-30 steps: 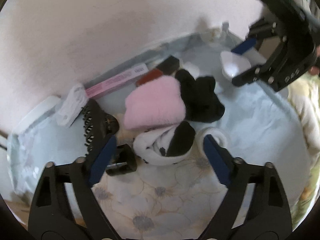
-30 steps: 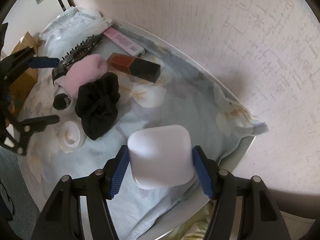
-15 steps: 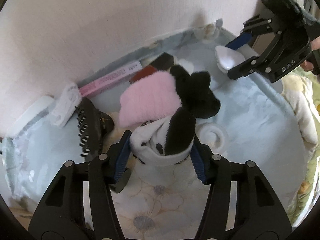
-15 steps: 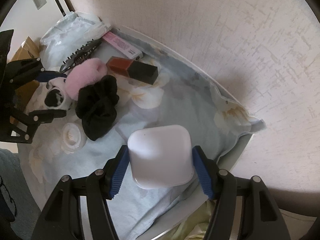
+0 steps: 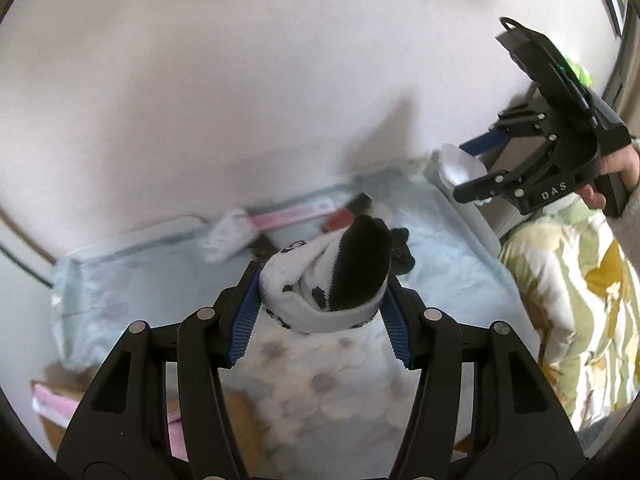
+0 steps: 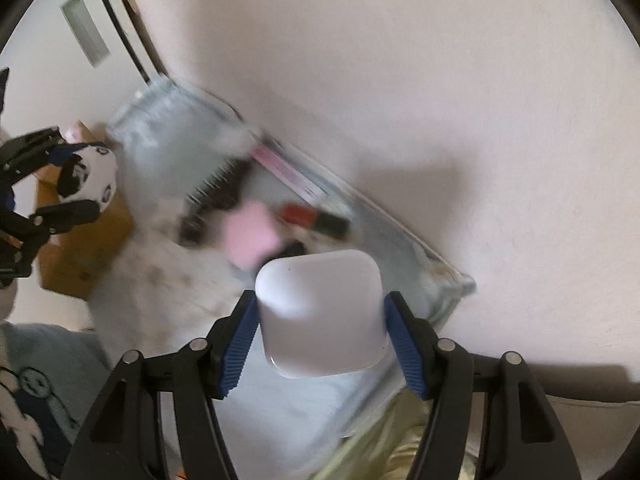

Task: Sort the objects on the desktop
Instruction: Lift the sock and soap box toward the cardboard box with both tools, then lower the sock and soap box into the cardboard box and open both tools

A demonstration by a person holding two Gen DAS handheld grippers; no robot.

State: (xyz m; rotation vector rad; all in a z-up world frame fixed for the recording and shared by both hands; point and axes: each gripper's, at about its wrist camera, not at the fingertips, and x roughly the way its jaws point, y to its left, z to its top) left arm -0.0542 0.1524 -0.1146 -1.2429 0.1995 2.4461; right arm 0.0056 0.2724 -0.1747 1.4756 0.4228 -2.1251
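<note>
My left gripper is shut on a rolled black-and-white sock and holds it raised above the cloth-covered table. It also shows in the right wrist view. My right gripper is shut on a white rounded case, lifted above the table's right end. In the left wrist view the right gripper and the case show at the upper right. A pink fluffy item, a black comb, a pink box and a red-and-black bottle lie on the table, blurred.
A pale wall runs right behind the table. A brown cardboard box sits below the table's left end. A yellow-green patterned fabric lies to the right of the table.
Both grippers have lifted well above the table with their objects. The left gripper closed on the sock a second ago and has raised it and drawn it back to the left.
</note>
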